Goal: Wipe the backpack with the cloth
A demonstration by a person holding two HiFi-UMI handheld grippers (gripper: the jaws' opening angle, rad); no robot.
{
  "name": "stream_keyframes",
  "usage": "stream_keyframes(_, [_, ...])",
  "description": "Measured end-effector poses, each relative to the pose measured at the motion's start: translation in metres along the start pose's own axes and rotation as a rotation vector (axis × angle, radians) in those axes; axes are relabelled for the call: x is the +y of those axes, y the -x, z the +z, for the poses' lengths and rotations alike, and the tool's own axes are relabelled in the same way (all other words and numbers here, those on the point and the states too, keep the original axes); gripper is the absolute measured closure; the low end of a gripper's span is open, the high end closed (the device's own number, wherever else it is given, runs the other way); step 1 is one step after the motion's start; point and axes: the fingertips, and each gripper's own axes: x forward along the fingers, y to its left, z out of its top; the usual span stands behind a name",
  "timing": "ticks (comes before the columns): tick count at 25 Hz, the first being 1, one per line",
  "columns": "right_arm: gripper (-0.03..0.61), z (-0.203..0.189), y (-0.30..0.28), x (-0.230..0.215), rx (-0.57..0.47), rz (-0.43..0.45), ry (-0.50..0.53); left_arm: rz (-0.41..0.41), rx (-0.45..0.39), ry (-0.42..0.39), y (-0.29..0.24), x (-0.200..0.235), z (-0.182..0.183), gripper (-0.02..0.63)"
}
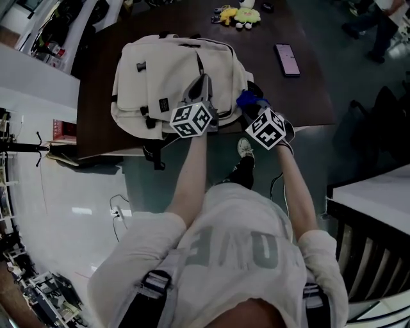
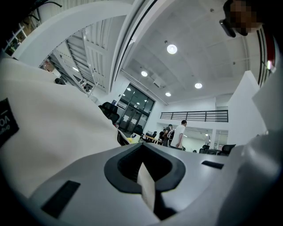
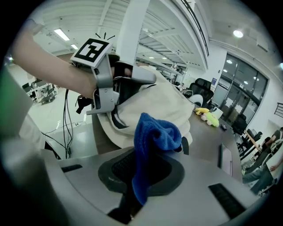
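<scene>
A cream backpack (image 1: 173, 73) lies flat on the dark brown table (image 1: 307, 96). My left gripper (image 1: 200, 86) reaches over the bag's near right part and is shut on a thin cream strip of the backpack (image 2: 146, 190); the bag's body (image 2: 53, 123) fills the left of the left gripper view. Just off the bag's right side, my right gripper (image 1: 255, 106) is shut on a blue cloth (image 1: 247, 98). The bunched cloth (image 3: 152, 137) sticks up from the jaws, close to the backpack (image 3: 168, 99). The left gripper (image 3: 106, 84) shows at upper left in the right gripper view.
A phone (image 1: 287, 59) lies on the table to the right of the bag, and yellow plush toys (image 1: 240, 15) sit at the far edge. The table's near edge (image 1: 301, 125) runs under my grippers. A white table (image 1: 378, 192) stands at lower right, and cables (image 1: 118, 208) lie on the floor.
</scene>
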Motion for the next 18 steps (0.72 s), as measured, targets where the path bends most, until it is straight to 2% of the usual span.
stream_keyframes(9, [0.537, 0.003, 0.000, 0.041, -0.005, 0.057, 0.000, -0.001, 0.001, 0.002, -0.001, 0.000, 0.000, 0.612])
stream_keyframes(14, [0.537, 0.002, -0.004, 0.042, 0.001, 0.052, -0.019, 0.000, 0.000, -0.004, -0.003, 0.001, 0.000, 0.612])
stream_keyframes(18, [0.537, 0.003, -0.002, 0.044, -0.020, 0.083, -0.035, 0.006, 0.004, -0.003, 0.000, 0.001, 0.000, 0.612])
